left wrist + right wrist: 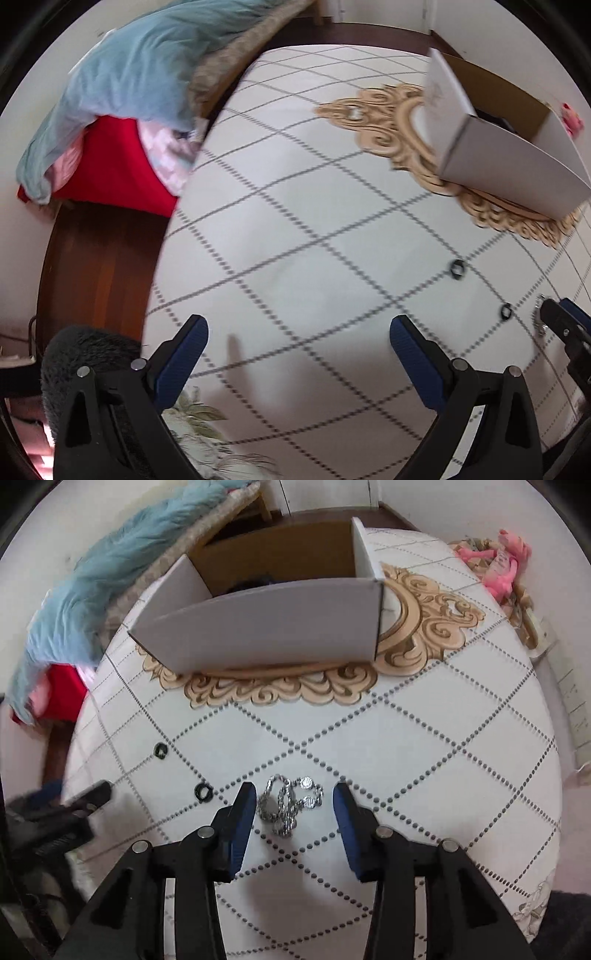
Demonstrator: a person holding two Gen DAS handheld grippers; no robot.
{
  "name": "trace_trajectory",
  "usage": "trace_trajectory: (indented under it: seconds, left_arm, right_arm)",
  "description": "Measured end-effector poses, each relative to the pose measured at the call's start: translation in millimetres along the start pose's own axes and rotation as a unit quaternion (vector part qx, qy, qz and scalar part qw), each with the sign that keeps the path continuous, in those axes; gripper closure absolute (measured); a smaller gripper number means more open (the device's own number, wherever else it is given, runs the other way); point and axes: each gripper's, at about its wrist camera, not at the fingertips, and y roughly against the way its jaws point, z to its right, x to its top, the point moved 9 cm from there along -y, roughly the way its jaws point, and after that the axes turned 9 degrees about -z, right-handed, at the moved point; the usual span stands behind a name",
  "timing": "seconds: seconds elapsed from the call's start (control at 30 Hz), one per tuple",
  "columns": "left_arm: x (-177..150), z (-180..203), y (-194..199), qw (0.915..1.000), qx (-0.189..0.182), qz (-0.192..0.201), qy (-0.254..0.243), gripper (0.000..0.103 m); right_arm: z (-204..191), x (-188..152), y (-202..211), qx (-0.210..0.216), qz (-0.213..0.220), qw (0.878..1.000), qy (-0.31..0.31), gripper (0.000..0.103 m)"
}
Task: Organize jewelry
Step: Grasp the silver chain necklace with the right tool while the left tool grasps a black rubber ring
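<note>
Two grippers are ours, and both stand spread wide with nothing between the pads. Nearest, our right gripper [294, 801] straddles the chain [286, 806], a silvery heap of metal links lying on the table [424, 746] between the blue ribbed fingers [243, 812] and touching neither. The heap's long axis runs from near us away toward the box, with two sparkly round pieces at its far right end; how the links loop within the pile we cannot make out.

Left of the chain lies a small dark ring [203, 792], flat on the cloth, and farther left and beyond it a second ring [160, 750], well apart from the first. Our left gripper [299, 334] hovers over bare cloth to the left of the rings; in the right wrist view it is only a blurred dark shape at the left edge.

Dotted grey lines cross the white quilted-looking cover in diamonds, with a tan scrolled medallion farther on. On that medallion stands an open cardboard box [266, 635], white outside, brown inside; something dark sits in it, mostly hidden by the near wall. Beyond, at the far edge, a pale blue blanket [110, 576] droops over red fabric, and a pink toy [502, 565] lies at the far right, too blurred to identify.
</note>
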Motion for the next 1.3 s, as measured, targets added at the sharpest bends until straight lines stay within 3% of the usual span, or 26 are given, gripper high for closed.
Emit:
trace_trajectory:
  seconds: [0.07,0.1,0.13,0.4,0.6,0.73,0.77,0.93,0.97,1.03,1.1,1.3]
  left_arm:
    - [-2,-5,-3,1.0000,0.004,-0.004,0.002,0.002]
    - [-3,-6,-4,1.0000,0.004,-0.005,0.003,0.002]
    - [-3,-6,-5,1.0000,0.004,-0.007,0.002,0.002]
    - [-9,30,-3,0.9990,-0.030,-0.011,-0.031,0.002]
    - [-7,93,8,0.9919,-0.095,-0.005,-0.084,0.003]
    - [-10,129,12,0.9867,-0.102,0.006,-0.126,0.003]
    - [-11,135,12,0.9857,-0.104,0.007,-0.132,0.006]
    - [-10,147,16,0.9831,-0.102,0.026,-0.150,0.050]
    - [-9,148,19,0.9827,-0.104,0.030,-0.151,0.066]
    - [-7,149,21,0.9819,-0.108,0.032,-0.152,0.088]
    - [-5,151,23,0.9814,-0.117,0.029,-0.149,0.093]
    - [-5,149,28,0.9802,-0.134,0.030,-0.143,0.093]
  right_arm:
    - [-5,-1,-2,-0.033,0.005,0.999,0.014,0.063]
    - [-7,-2,-1,-0.047,0.014,0.999,0.019,0.093]
    - [-8,-3,-1,-0.042,0.017,0.999,0.020,0.096]
    - [29,-6,18,0.003,0.031,0.998,-0.051,0.098]
    - [56,-5,32,-0.005,0.041,0.996,-0.080,0.098]
    - [69,-5,34,-0.009,0.042,0.995,-0.093,0.098]
    - [71,-5,35,-0.009,0.042,0.995,-0.095,0.098]
    - [75,-5,37,-0.011,0.045,0.994,-0.101,0.098]
    - [75,-5,37,-0.011,0.046,0.994,-0.102,0.098]
    - [75,-4,37,-0.011,0.046,0.994,-0.103,0.098]
    - [75,-4,38,-0.010,0.047,0.993,-0.105,0.098]
    - [69,2,50,0.003,0.060,0.993,-0.104,0.098]
